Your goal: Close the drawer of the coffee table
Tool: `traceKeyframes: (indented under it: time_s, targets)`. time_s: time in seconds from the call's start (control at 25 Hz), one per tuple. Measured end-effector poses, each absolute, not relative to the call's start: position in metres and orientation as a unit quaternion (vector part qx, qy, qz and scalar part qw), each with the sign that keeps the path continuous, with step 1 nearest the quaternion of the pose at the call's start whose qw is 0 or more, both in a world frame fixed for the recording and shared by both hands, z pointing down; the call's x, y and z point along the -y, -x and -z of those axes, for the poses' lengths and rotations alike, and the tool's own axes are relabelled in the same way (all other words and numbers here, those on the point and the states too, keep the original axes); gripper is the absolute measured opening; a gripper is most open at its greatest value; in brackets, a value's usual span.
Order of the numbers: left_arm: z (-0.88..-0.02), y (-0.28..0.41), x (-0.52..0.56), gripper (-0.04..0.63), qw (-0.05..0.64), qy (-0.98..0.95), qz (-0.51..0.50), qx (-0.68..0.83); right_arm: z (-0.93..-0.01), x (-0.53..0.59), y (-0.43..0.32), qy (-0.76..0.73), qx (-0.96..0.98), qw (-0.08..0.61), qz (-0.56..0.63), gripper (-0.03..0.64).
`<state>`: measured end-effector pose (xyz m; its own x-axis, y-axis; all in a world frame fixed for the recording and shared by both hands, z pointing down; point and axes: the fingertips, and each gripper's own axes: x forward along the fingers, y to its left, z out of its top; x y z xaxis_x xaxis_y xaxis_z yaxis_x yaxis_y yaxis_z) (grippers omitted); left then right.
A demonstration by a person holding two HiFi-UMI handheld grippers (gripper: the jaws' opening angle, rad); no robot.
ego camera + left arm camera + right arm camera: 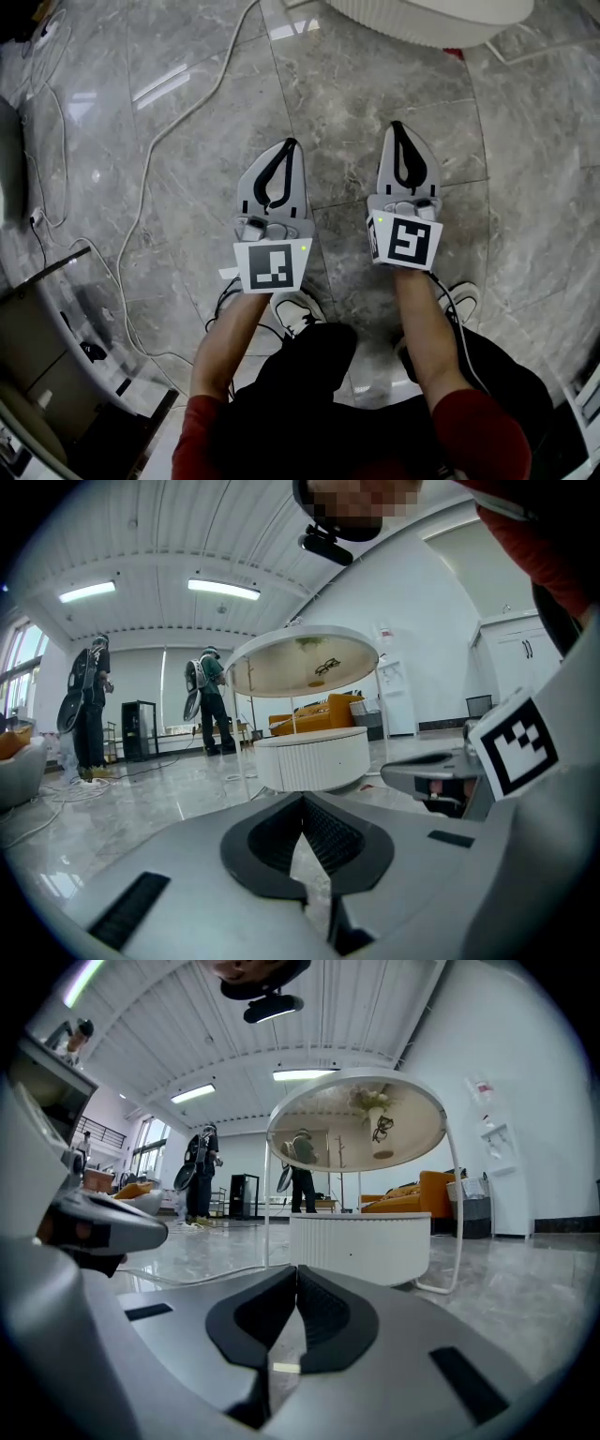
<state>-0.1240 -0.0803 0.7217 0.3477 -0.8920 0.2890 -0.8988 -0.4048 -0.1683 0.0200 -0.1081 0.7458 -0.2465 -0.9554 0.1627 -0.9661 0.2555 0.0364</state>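
The coffee table (309, 757) (361, 1246) is a low round white ribbed drum with a round top on thin legs above it. It stands on the floor ahead of both grippers, and its rim shows at the top edge of the head view (422, 21). Its ribbed front looks flush, and I cannot make out an open drawer. My left gripper (292, 142) (302, 803) is shut with nothing between its jaws. My right gripper (397, 125) (294, 1269) is also shut and empty. Both are held side by side above the marble floor, well short of the table.
White cables (141, 169) trail over the grey marble floor at the left. Glass-and-white furniture (56, 309) stands at the lower left. Two people (89, 710) (208, 700) stand far back, with an orange sofa (323, 710) behind the table. The holder's shoes (298, 309) are below the grippers.
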Motion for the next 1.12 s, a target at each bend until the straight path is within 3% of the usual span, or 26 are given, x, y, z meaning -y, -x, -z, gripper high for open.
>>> traceKeyframes:
  time_s: [0.2,0.44,0.72,0.92,1.12]
  targets:
    - [-0.681,0.120,0.082,0.014,0.016,-0.809,-0.190,0.557,-0.668,0.113,-0.036,-0.597,0.794,0.110,-0.005,0.023]
    - [-0.501,0.100,0.078,0.014,-0.075,-0.813,-0.125,0.564,-0.513,0.094,-0.055,-0.597,0.795,0.111,-0.012,0.023]
    - [-0.255,0.091,0.064,0.014,-0.066,-0.797,-0.106,0.591,-0.295,0.069,-0.070,-0.583,0.800,0.132,-0.047,0.023]
    - [-0.113,0.100,0.038,0.014,0.015,-0.780,-0.146,0.608,-0.125,0.046,-0.075,-0.560,0.818,0.121,-0.044,0.023]
    - [0.028,0.117,0.030,0.014,0.007,-0.769,-0.115,0.628,0.009,0.037,-0.077,-0.519,0.845,0.129,-0.009,0.025]
